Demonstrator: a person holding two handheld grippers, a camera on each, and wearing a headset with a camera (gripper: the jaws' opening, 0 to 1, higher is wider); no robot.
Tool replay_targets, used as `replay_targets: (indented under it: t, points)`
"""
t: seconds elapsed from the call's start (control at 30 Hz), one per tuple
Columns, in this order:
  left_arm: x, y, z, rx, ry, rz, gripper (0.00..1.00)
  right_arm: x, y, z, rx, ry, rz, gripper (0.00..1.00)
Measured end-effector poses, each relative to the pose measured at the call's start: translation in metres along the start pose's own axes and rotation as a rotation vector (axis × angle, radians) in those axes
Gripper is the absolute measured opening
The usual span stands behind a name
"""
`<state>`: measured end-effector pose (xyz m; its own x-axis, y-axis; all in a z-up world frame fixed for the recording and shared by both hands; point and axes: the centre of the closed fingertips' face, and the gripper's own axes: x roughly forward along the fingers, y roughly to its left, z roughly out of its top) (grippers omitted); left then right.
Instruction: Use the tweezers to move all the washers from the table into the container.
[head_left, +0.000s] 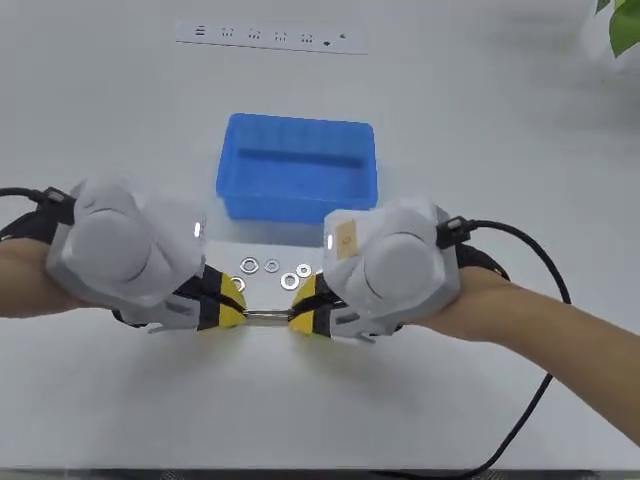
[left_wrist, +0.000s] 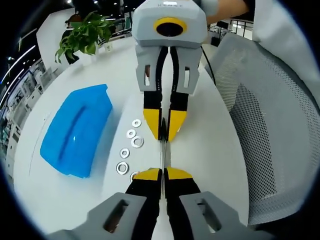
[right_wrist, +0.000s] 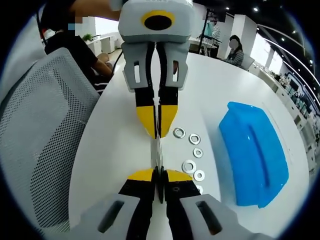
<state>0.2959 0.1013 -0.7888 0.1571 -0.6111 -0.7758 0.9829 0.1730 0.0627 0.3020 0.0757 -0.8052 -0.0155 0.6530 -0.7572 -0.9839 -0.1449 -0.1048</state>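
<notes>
**Both grippers clenched on one pair of tweezers; washers on the bench**

Toward the near edge of the white bench (head_left: 330, 420), the left gripper (head_left: 230, 311) and the right gripper (head_left: 303, 316) face each other tip to tip. The thin metal tweezers (head_left: 265, 317) bridge the short gap between them. Each gripper's yellow-tipped fingers (left_wrist: 150, 174) are clenched on one end of the tweezers, as both gripper views show. A black cable (head_left: 545, 275) runs from the right gripper over the person's forearm.

Just beyond the tweezers, near the middle of the bench, a loose cluster of washers (head_left: 289, 282) lies flat; none is held. Past them stands the blue container (head_left: 297, 165), its open side up, apart from the washers.

At the far edge lies a white strip (head_left: 270, 37) with small dark marks, too small to read. A pale tag (head_left: 345, 240) on the right gripper is also illegible. Leaves of a plant (head_left: 625, 25) show at the far right corner.
</notes>
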Motion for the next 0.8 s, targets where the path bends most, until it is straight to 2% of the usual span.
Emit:
replay_targets:
  t: [0.13,0.33,0.47,0.6,0.8]
  points:
    - [-0.013,-0.002,0.015,0.046,-0.026,0.025,0.05,-0.006,0.002,0.004,-0.022,-0.027,-0.02,0.08]
    - [-0.027,-0.011,0.042,0.105,-0.057,0.025,0.05,-0.015,0.007,0.01,-0.064,-0.068,-0.053,0.08]
    - [-0.027,-0.013,0.062,0.133,-0.098,0.027,0.05,-0.023,0.007,0.008,-0.082,-0.096,-0.081,0.08]
    - [-0.022,-0.015,0.08,0.151,-0.173,0.015,0.05,-0.029,0.007,0.004,-0.083,-0.126,-0.085,0.08]
    - [-0.016,-0.012,0.096,0.186,-0.204,0.009,0.05,-0.031,0.004,0.0,-0.074,-0.131,-0.081,0.09]
